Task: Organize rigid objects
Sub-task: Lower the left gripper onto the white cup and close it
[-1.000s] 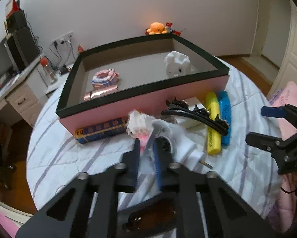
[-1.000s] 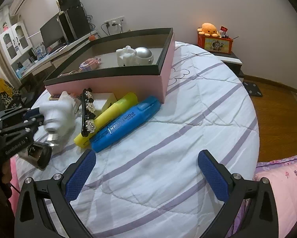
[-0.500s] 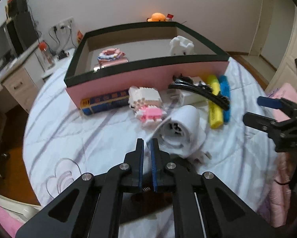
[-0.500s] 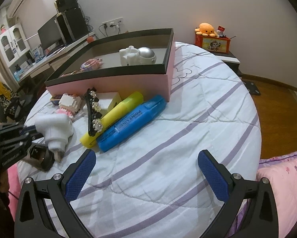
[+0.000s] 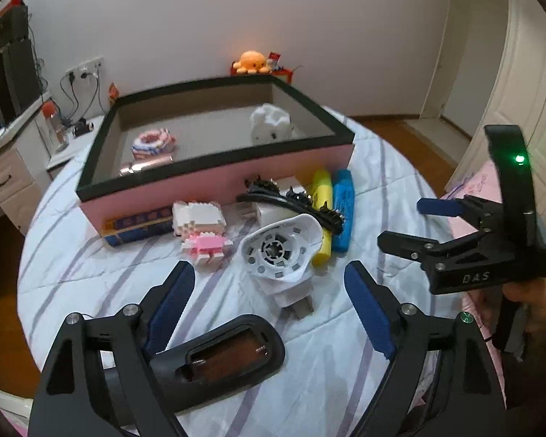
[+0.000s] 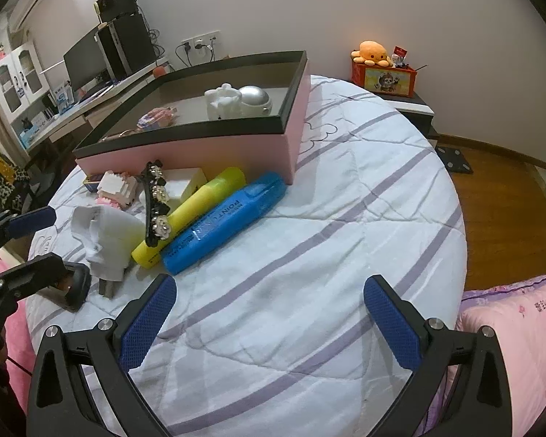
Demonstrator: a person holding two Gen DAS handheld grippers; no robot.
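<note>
My left gripper [image 5: 269,276] hovers low over the bed with its jaws opening and nothing gripped. Just beyond its fingertips a white round plug-in device [image 5: 283,251] lies free on the quilt. Under the gripper lies a black oval case [image 5: 222,357]. The pink box with a black rim [image 5: 214,178] holds a white figurine [image 5: 271,125], a pink block toy [image 5: 152,144] and a silver dome [image 6: 252,98]. My right gripper [image 6: 269,287] stands open over bare quilt, right of the yellow highlighter [image 6: 196,211] and the blue highlighter [image 6: 229,218].
Along the box front lie a blue and yellow packet [image 5: 138,224], a pink and white block figure [image 5: 200,225], a black hair clip [image 5: 294,204] and a small white box [image 5: 273,213]. A desk [image 6: 90,98] stands left, a pink pillow [image 6: 509,327] right.
The left gripper, earlier shut on the white device and holding it up, has set it on the quilt, drawn back and spread its jaws wide. The right gripper has stayed put.
</note>
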